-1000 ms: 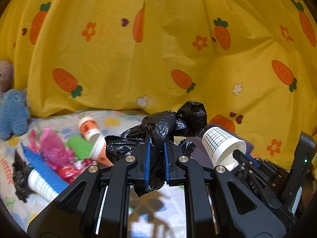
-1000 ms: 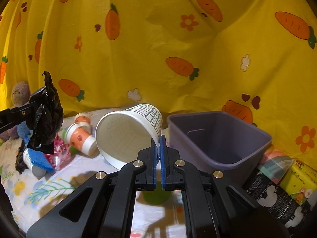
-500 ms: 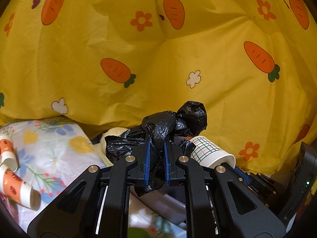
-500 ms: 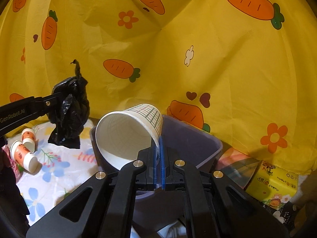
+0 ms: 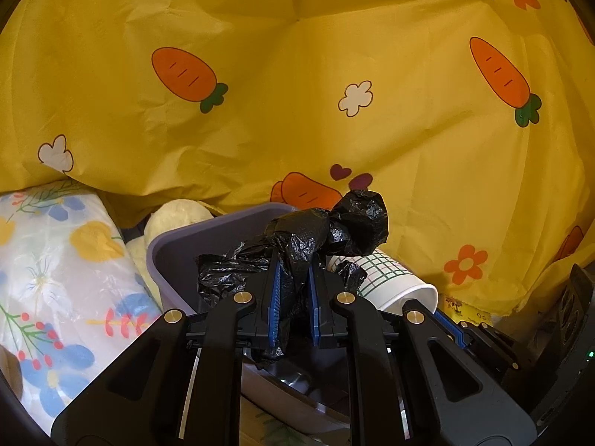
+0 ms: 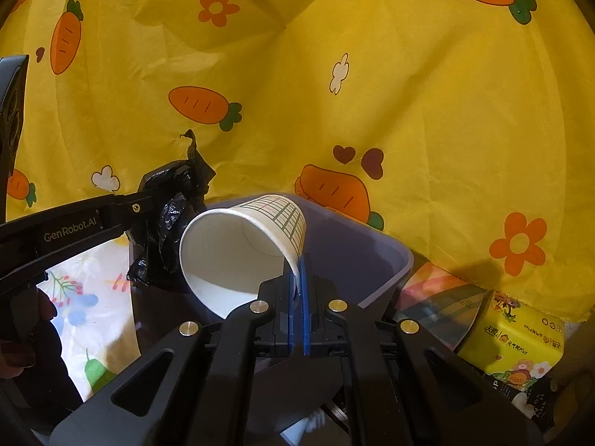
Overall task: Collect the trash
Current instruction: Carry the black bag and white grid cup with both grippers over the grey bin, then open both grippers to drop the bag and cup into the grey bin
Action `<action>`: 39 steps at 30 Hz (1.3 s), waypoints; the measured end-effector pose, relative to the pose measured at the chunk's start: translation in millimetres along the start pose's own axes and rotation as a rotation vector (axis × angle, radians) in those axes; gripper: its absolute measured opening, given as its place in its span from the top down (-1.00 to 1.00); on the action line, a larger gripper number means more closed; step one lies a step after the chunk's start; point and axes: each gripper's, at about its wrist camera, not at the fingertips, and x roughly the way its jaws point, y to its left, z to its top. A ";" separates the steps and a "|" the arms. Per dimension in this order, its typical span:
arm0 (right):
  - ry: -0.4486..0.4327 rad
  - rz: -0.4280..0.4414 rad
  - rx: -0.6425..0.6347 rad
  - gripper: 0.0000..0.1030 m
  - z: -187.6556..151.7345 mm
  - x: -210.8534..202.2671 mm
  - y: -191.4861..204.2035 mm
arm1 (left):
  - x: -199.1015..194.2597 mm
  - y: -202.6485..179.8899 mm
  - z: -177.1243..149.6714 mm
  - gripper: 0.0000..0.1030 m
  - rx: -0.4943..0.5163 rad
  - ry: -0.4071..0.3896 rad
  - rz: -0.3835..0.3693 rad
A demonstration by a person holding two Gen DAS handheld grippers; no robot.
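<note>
My left gripper (image 5: 293, 290) is shut on a crumpled black plastic bag (image 5: 319, 234), which hangs over the grey-purple bin (image 5: 174, 252). In the right wrist view the same black bag (image 6: 167, 223) hangs from the left gripper's fingers (image 6: 122, 208) at the bin's left side. My right gripper (image 6: 298, 282) is shut on the rim of a white paper cup with a green grid (image 6: 238, 252), held on its side above the bin (image 6: 372, 256). That cup (image 5: 386, 282) also shows just right of the bag in the left wrist view.
A yellow carrot-print cloth (image 6: 372, 74) hangs close behind the bin. A floral sheet (image 5: 55, 278) covers the surface to the left, with a cream plush (image 5: 174, 219) beside the bin. A yellow tissue pack (image 6: 517, 338) and dark boxes (image 6: 520, 394) lie to the bin's right.
Both grippers swung right, away from the scattered cups and toys, and came over the bin. The bag and the cup stayed gripped throughout.
</note>
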 end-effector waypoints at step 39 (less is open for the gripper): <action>-0.114 0.195 -0.002 -0.54 -16.7 -80.6 75.2 | -249.8 96.6 -84.5 -0.89 -0.183 -0.153 0.691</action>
